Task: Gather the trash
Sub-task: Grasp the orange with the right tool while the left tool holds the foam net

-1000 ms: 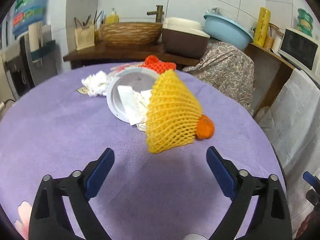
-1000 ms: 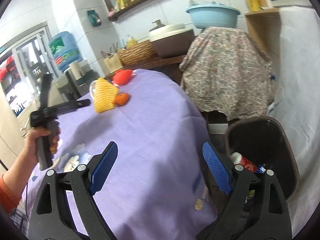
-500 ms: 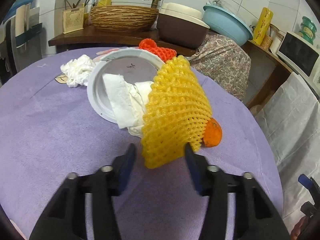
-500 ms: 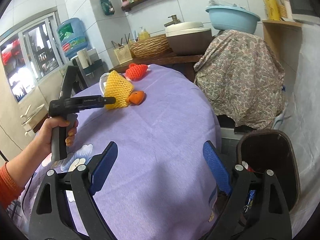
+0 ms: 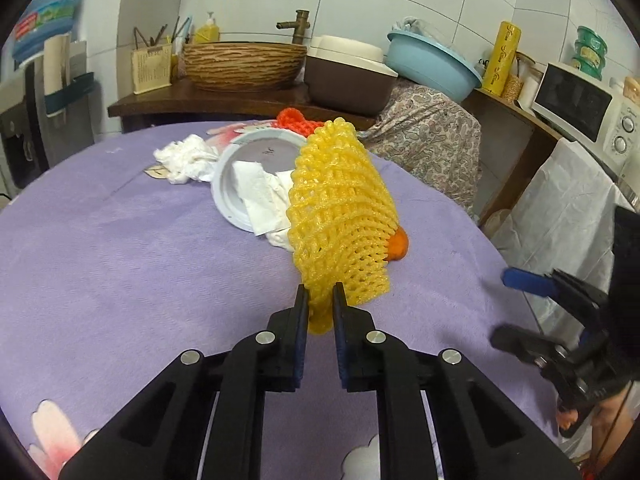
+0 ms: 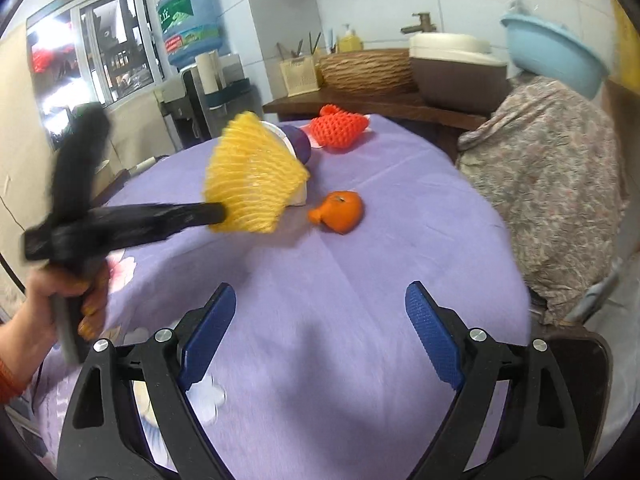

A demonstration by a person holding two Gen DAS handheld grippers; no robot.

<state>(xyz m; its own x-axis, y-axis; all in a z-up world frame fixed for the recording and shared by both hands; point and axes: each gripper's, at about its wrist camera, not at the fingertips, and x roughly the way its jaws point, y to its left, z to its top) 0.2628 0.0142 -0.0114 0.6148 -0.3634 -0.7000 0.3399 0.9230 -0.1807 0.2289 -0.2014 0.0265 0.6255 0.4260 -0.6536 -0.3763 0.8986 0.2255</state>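
Purple cloth covers the round table [image 5: 120,264], the biggest thing here. On it a white round plate [image 5: 256,152] holds crumpled white tissue [image 5: 260,196]. The yellow foam fruit net [image 5: 340,208] hangs just in front of the plate, its lower edge pinched between the left gripper [image 5: 318,312] jaws (lifted, it seems). The right gripper [image 6: 320,328] hovers, jaws spread, near a small orange peel [image 6: 340,212].

Bright indoor light, fisheye warping (motion blur)
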